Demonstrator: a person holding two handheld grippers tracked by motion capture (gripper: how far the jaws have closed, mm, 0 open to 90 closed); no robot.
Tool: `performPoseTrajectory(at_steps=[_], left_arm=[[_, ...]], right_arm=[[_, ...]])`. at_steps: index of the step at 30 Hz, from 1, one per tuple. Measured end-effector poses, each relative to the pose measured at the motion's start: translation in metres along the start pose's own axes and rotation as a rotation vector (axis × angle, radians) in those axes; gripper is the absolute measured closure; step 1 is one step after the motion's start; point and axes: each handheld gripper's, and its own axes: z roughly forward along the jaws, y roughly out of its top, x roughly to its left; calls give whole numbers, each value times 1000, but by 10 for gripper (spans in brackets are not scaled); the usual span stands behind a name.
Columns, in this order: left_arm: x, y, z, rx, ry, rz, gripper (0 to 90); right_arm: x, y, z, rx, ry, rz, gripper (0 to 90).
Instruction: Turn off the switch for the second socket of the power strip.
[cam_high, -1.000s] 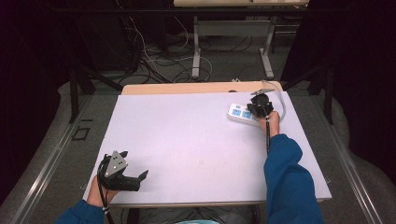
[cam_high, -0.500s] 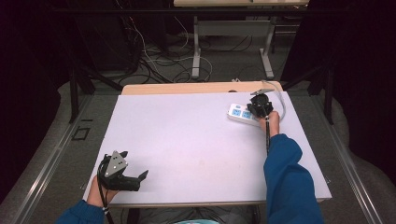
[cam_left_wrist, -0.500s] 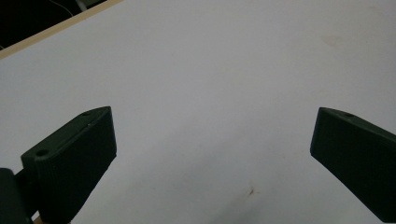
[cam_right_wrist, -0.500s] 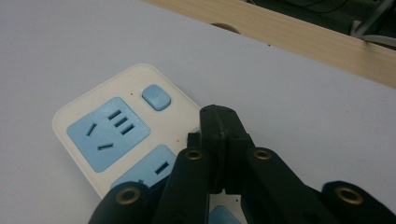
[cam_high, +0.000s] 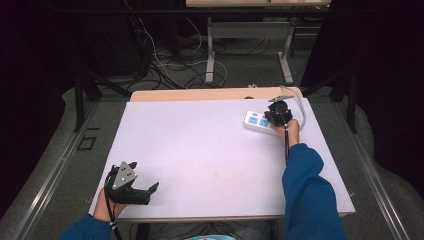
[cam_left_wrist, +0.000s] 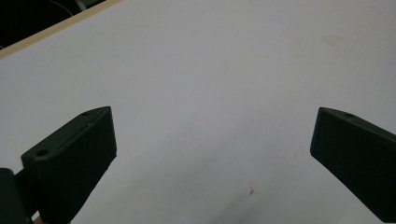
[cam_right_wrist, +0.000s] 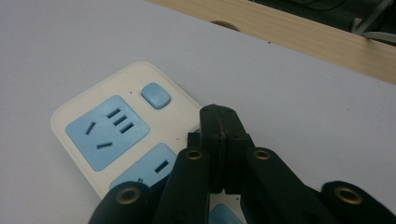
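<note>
A white power strip (cam_right_wrist: 126, 140) with blue sockets is lying flat on the white table (cam_high: 210, 145), right under the tips of the right gripper (cam_right_wrist: 219, 135). A small blue button (cam_right_wrist: 156, 95) is sitting on the strip just ahead of those tips and a bit to their left. The right gripper's jaws are pressing tight together with nothing between them, and they are pointing down over the strip (I cannot tell if they are touching it). A blue sleeve (cam_high: 310, 195) is reaching out behind that gripper. Well apart from the strip, the left gripper (cam_left_wrist: 210, 140) is resting low over bare table with its jaws spread wide, holding nothing.
</note>
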Motion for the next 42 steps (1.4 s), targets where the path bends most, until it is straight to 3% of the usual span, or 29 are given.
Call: performPoseTrajectory(at_steps=[20, 42], left_arm=[[-1, 0, -1, -3, 4, -3, 3], [-1, 0, -1, -1, 2, 3, 4]], right_arm=[[2, 1, 0, 3, -8, -13, 900], [2, 1, 0, -2, -11, 12, 900]])
